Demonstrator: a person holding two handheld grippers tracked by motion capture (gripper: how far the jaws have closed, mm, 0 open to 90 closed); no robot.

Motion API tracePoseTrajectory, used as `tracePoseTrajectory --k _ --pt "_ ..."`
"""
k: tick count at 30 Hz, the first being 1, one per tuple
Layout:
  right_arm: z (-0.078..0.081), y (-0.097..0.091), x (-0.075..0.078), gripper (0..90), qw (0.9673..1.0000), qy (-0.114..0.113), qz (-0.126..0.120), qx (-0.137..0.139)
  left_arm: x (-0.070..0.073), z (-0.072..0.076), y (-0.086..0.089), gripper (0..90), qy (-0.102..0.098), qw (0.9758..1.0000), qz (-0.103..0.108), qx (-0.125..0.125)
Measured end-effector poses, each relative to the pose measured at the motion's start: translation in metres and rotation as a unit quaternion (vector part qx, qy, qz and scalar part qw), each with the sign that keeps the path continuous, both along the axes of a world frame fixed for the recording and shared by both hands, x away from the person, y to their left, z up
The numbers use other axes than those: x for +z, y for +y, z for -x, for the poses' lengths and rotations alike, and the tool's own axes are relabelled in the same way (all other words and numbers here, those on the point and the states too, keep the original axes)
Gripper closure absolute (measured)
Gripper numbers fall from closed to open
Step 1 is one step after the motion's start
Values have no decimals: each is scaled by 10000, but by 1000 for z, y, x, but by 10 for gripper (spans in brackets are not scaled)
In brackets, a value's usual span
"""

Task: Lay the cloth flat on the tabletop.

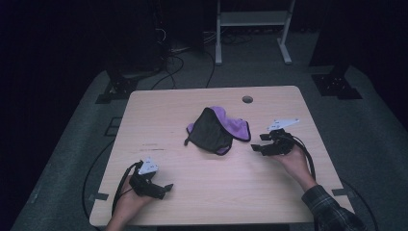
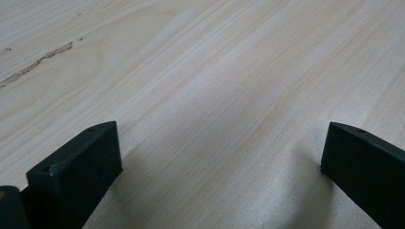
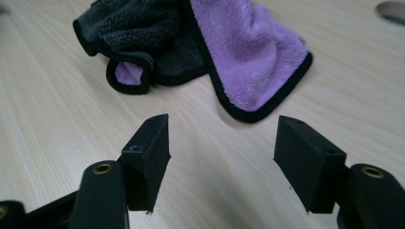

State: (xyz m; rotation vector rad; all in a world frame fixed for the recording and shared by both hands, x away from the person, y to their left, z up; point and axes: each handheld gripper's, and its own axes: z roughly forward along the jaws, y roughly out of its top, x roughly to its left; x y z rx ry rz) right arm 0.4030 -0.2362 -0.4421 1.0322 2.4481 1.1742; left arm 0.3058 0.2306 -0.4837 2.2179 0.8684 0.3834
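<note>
This looks like a lab or test room. A bare wooden table stands on grey carpet in a dark space. Cables trail at the upper middle, beside black stand feet and a white metal frame.

Wood table w/ round hole, white frame legs behind, floor cables

Readable text: none on the table.
Labels or brands: none legible on the cloth, at the table's 12 o'clock side.
Numbers, signs: none.
</note>
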Motion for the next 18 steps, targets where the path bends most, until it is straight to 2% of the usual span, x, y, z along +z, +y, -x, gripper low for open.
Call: tracePoseTrajectory --k 4,11,12,18 --pt "-7 14 -1 354 9999 -85 -15 101 0 0 0 0 1 10000 2 2" --pt "-10 32 -9 356 9995 -32 51 316 0 0 0 0 0 10000 2 1" --pt "-12 37 -10 355 9991 -3 137 389 0 0 0 0 0 10000 3 2" --pt "-24 44 -13 385 9994 -73 184 270 0 0 0 0 0 10000 1 1"
